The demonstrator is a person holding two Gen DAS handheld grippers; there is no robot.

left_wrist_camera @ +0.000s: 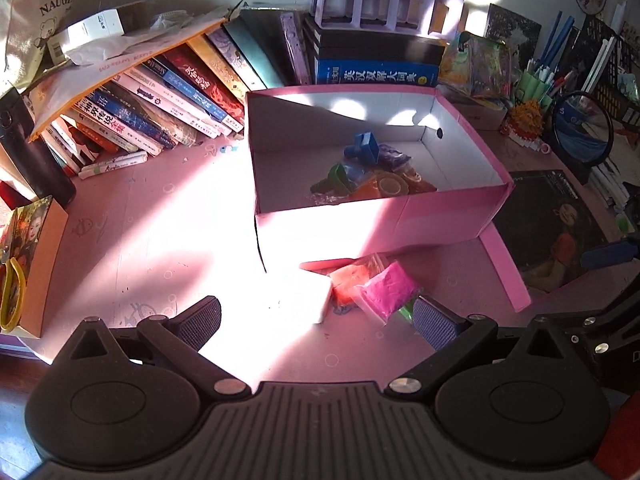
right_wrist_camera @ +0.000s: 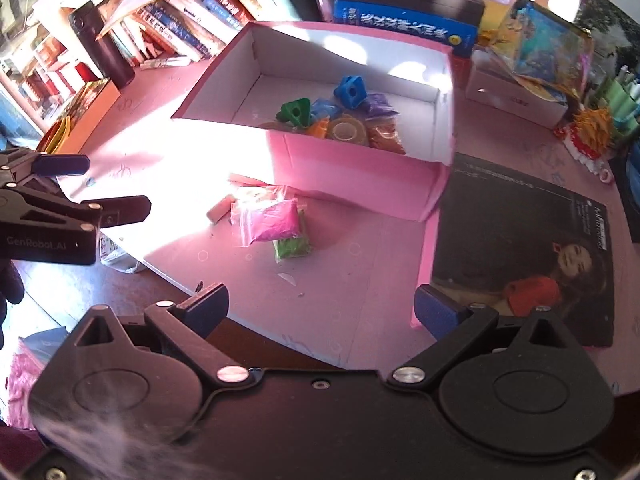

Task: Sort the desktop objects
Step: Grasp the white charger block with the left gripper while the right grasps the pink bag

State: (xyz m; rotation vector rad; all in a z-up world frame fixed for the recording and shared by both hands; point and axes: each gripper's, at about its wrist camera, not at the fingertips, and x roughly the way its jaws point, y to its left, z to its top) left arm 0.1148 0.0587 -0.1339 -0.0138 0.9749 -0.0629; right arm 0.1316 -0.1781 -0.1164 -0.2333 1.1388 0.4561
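A pink box (left_wrist_camera: 376, 220) (right_wrist_camera: 352, 168) stands open on the pink desk; inside lie a blue mould (left_wrist_camera: 366, 148) (right_wrist_camera: 351, 92), a green mould (left_wrist_camera: 334, 182) (right_wrist_camera: 295, 112), a tape roll (left_wrist_camera: 394, 185) (right_wrist_camera: 347, 130) and bagged clay. In front of the box lie a magenta clay bag (left_wrist_camera: 386, 290) (right_wrist_camera: 272, 224), an orange clay bag (left_wrist_camera: 352, 278), a white block (left_wrist_camera: 316, 298) and a green clay bag (right_wrist_camera: 292, 246). My left gripper (left_wrist_camera: 318, 320) is open just before these bags; it also shows in the right wrist view (right_wrist_camera: 100, 188). My right gripper (right_wrist_camera: 320, 310) is open and empty, nearer than the bags.
Leaning books (left_wrist_camera: 160, 96) and a black flask (left_wrist_camera: 32, 148) stand at the back left. A blue dictionary (left_wrist_camera: 376, 74) lies behind the box. A dark magazine (right_wrist_camera: 524, 248) lies at the right, with a pen holder (left_wrist_camera: 536, 84) and round mirror (left_wrist_camera: 582, 128) beyond.
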